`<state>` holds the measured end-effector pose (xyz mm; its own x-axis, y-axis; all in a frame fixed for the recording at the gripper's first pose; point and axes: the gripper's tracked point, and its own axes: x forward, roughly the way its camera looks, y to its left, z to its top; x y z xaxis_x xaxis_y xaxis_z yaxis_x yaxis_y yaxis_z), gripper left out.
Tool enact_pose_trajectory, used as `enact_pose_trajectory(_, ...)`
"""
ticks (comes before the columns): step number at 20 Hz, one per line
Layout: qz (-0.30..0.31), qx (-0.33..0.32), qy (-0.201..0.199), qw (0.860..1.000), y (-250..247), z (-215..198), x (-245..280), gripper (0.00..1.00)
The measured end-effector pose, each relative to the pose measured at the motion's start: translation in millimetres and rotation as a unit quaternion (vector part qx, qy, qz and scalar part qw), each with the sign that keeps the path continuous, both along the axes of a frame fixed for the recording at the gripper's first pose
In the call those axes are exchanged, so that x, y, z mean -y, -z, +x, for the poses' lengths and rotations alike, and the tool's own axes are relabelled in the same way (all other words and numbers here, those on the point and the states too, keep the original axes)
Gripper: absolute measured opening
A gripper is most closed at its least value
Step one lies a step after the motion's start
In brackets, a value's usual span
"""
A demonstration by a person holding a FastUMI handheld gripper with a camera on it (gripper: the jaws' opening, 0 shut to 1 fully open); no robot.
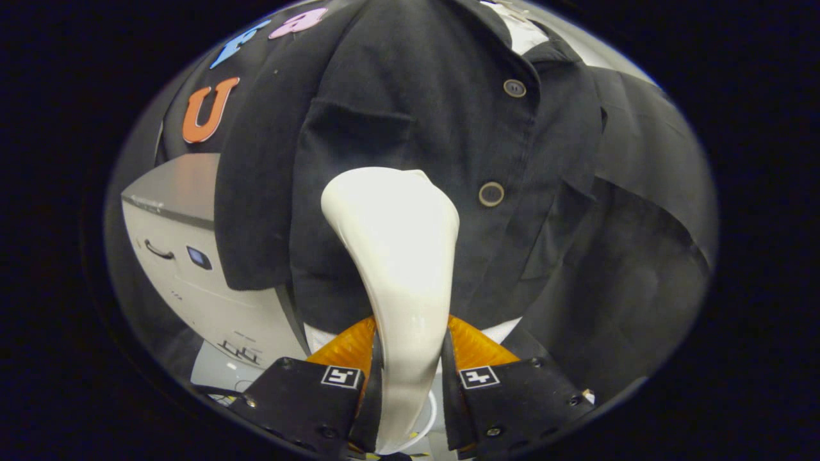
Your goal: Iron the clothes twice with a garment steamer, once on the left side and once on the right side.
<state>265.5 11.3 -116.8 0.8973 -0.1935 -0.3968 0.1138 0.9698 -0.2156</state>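
Two fingers (349, 349) of gripper (410, 358) clamp cream steamer (400, 256) handle from both sides. Steamer head rises just ahead, against dark shirt (416, 83) left of button placket, beside lower button (491, 194), hiding shirt's middle. Upper button (514, 88) farther up. White box-like appliance (192, 269) beyond left finger, partly behind shirt sleeve.

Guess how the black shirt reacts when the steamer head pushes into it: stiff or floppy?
Likely floppy: the black shirt hangs in soft folds, so it should give and swing. The steamer, clamped in the gripper, looks smooth, so it probably glides, though buttons could snag.
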Motion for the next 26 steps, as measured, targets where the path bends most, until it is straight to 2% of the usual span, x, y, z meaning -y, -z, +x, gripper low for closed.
enact_pose_trajectory(7,0.005,-0.057,0.004,0.998,63.4,-16.2,-2.0,0.42)
enact_pose_trajectory(11,0.030,-0.059,0.012,0.998,66.9,-28.3,-1.7,0.42)
enact_pose_trajectory(17,0.080,0.000,0.033,0.996,6.4,-67.5,37.1,0.43)
enact_pose_trajectory(22,0.119,0.080,0.067,0.987,-86.9,-88.3,110.9,0.42)
enact_pose_trajectory(26,0.141,0.139,0.078,0.977,-160.5,-79.3,159.8,0.42)
